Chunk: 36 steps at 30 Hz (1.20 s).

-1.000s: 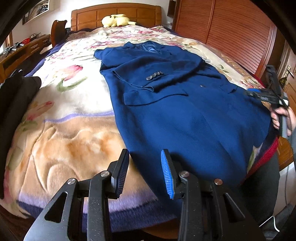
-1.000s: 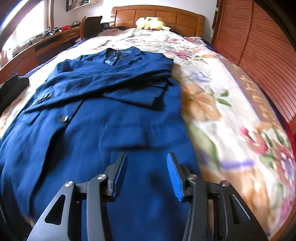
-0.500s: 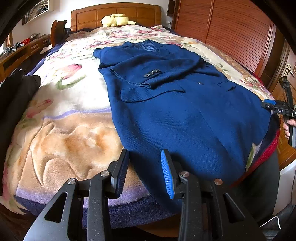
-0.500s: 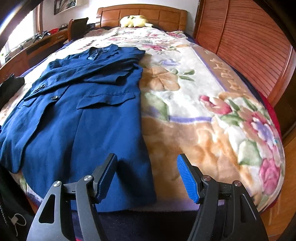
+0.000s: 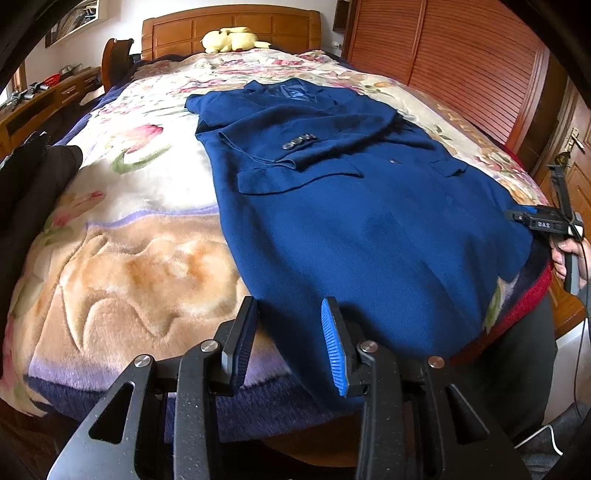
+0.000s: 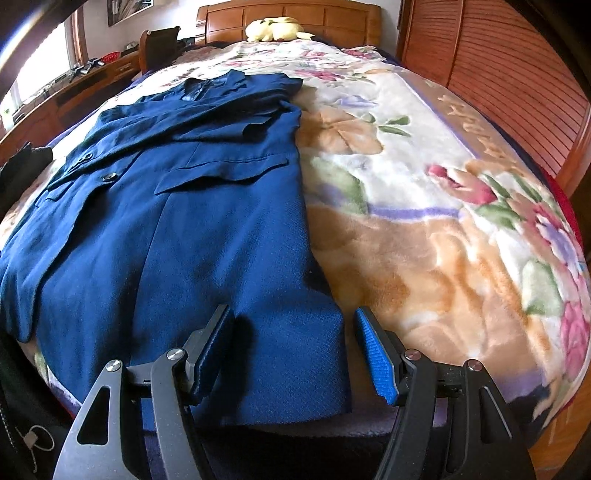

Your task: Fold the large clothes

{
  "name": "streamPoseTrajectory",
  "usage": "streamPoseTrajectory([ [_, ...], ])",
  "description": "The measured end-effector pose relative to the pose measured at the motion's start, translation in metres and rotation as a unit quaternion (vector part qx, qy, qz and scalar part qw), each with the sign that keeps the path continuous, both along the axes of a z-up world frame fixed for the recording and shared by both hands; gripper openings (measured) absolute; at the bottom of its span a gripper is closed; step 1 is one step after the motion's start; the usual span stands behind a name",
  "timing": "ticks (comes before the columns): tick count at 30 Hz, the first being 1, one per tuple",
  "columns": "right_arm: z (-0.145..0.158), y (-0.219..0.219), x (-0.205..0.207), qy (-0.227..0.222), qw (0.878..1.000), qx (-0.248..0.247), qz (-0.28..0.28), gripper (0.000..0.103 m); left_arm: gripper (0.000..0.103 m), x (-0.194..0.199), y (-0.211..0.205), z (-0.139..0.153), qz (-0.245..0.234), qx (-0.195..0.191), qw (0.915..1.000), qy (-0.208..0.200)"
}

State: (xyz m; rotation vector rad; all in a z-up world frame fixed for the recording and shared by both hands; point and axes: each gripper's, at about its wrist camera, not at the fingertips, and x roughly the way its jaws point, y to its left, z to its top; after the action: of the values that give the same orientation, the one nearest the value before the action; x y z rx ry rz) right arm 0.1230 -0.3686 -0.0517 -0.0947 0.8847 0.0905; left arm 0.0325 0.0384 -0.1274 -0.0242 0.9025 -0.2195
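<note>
We find the task partly advanced. The navy coat [image 5: 369, 206] lies face up along the bed, collar at 12 o'clock toward the headboard [image 5: 229, 29], hem draped over the foot edge at 6 o'clock. One sleeve [image 5: 303, 140] is laid across the chest, its cuff buttons showing; in the right wrist view the sleeves appear crossed over the front. We judge the sleeve folds done and the body fold from hem to collar not yet made.

Going left to right: at 9 o'clock in the left wrist view a dark garment [image 5: 33, 184] lies bunched on the bed's edge. The floral blanket [image 5: 122, 258] is thick, plush and embossed. The left gripper [image 5: 290, 332] hovers at the coat's left hem corner, its jaws partly apart with nothing between them. The coat is a dense, matte, finely textured weave with flap pockets; we judge it heavy and slow to crease. The right gripper [image 6: 295, 350] sits over the right hem corner [image 6: 325, 369]; its jaws have just been opening and now stand wide, straddling the corner without pressing it. At 12 o'clock a yellow plush toy [image 6: 277, 29] rests by the headboard; slatted wooden doors [image 6: 498, 74] fill the right.
</note>
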Motion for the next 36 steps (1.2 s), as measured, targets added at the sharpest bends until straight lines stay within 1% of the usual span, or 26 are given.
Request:
streamPoseTrajectory([
  [7, -0.001, 0.002, 0.002, 0.003, 1.000, -0.002, -0.004, 0.069, 0.037, -0.012, 0.002, -0.005, -0.008, -0.024, 0.9996, 0.011],
  [11, 0.001, 0.002, 0.002, 0.006, 1.000, -0.003, -0.004, 0.068, 0.037, -0.014, 0.006, -0.009, -0.001, -0.043, 0.9990, 0.012],
  [13, 0.003, 0.002, 0.001, 0.010, 1.000, 0.005, -0.002, 0.061, 0.037, -0.015, 0.007, -0.009, 0.002, -0.050, 0.9987, 0.010],
  [14, 0.003, 0.001, 0.000, 0.013, 1.000, 0.011, 0.001, 0.054, 0.037, -0.015, 0.007, -0.009, 0.001, -0.048, 0.9988, 0.008],
  [15, 0.004, 0.001, -0.001, 0.016, 1.000, 0.016, 0.005, 0.047, 0.034, -0.014, 0.006, -0.009, -0.001, -0.046, 0.9989, 0.006],
  [16, 0.005, 0.001, -0.003, 0.019, 1.000, 0.020, 0.011, 0.045, 0.030, -0.014, 0.005, -0.008, -0.002, -0.044, 0.9990, 0.004],
  [18, 0.008, 0.001, -0.005, 0.022, 0.999, 0.020, 0.021, 0.030, 0.014, -0.013, 0.004, -0.006, -0.002, -0.032, 0.9995, 0.004],
  [19, 0.010, 0.001, -0.006, 0.023, 0.999, 0.023, 0.027, 0.026, 0.010, -0.012, 0.005, -0.005, -0.003, -0.030, 0.9995, 0.002],
  [20, 0.012, 0.002, -0.007, 0.024, 0.999, 0.026, 0.036, 0.018, 0.005, -0.011, 0.006, -0.002, -0.002, -0.029, 0.9996, -0.001],
  [21, 0.014, 0.004, -0.008, 0.022, 0.998, 0.031, 0.046, 0.013, 0.003, -0.012, 0.009, 0.004, 0.003, -0.026, 0.9996, -0.012],
  [24, 0.023, 0.010, -0.016, 0.003, 0.997, 0.046, 0.066, 0.012, 0.003, -0.019, 0.024, 0.030, 0.021, -0.019, 0.9980, -0.057],
  [27, 0.033, 0.012, -0.024, -0.018, 0.997, 0.052, 0.059, 0.010, 0.002, -0.025, 0.038, 0.051, 0.037, -0.013, 0.9953, -0.088],
  [30, 0.049, 0.012, -0.033, -0.046, 0.995, 0.065, 0.055, 0.010, 0.002, -0.029, 0.049, 0.063, 0.043, -0.018, 0.9938, -0.101],
  [34, 0.072, 0.013, -0.048, -0.080, 0.992, 0.076, 0.056, 0.009, 0.002, -0.034, 0.052, 0.075, 0.047, -0.023, 0.9916, -0.118],
  [36, 0.085, 0.014, -0.058, -0.096, 0.990, 0.084, 0.061, 0.009, 0.002, -0.037, 0.053, 0.085, 0.051, -0.026, 0.9895, -0.133],
])
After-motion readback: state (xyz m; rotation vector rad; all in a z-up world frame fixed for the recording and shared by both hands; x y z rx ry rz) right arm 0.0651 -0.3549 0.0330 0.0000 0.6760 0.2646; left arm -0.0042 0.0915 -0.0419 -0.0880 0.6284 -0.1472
